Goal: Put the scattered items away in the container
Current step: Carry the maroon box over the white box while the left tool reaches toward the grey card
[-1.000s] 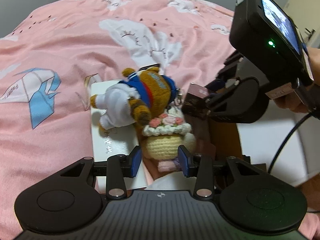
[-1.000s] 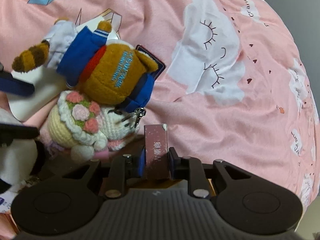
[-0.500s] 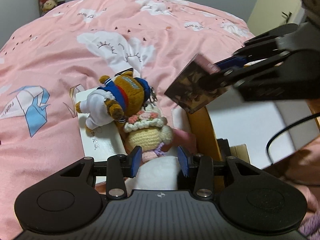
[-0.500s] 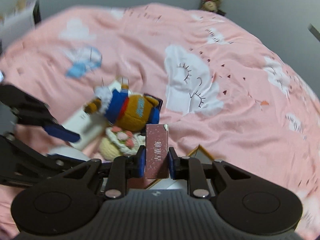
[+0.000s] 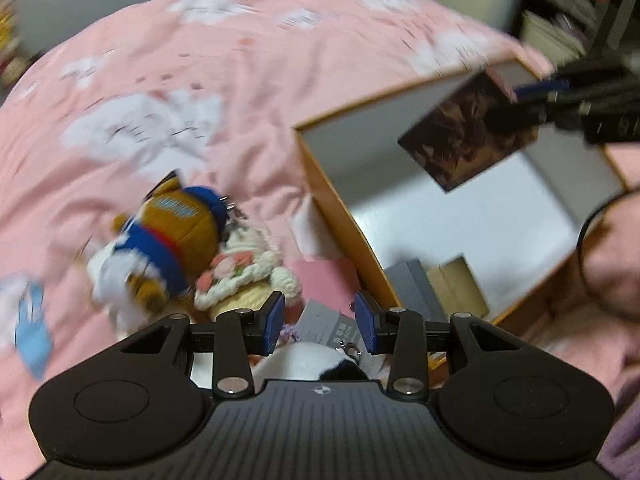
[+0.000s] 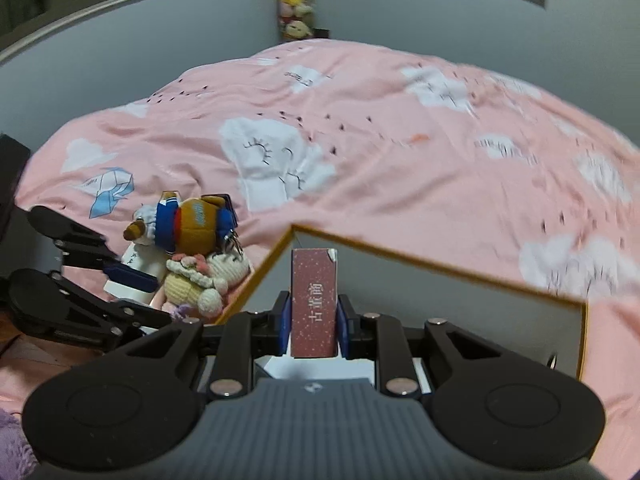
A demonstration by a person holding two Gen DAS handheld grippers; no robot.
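Note:
My right gripper (image 6: 313, 316) is shut on a small maroon box (image 6: 313, 300) and holds it above the open container (image 6: 440, 268), an orange-rimmed box with a white inside. The same maroon box (image 5: 468, 136) hangs over the container (image 5: 340, 216) in the left wrist view. My left gripper (image 5: 320, 320) is open and empty, low beside the container's left wall. A brown plush in blue clothes (image 5: 172, 236) and a cream crocheted doll (image 5: 244, 276) lie just ahead of it on the bed.
The pink cloud-print bedspread (image 6: 360, 140) spreads all round. A grey box (image 5: 416, 284) and a tan box (image 5: 460, 284) lie inside the container. A black-and-white plush (image 5: 316, 360) and a white booklet (image 6: 140, 268) lie near the left gripper.
My right gripper has lifted the maroon box away from the toys and carried it right, over the container. My left gripper has swung right; the container's inside now shows.

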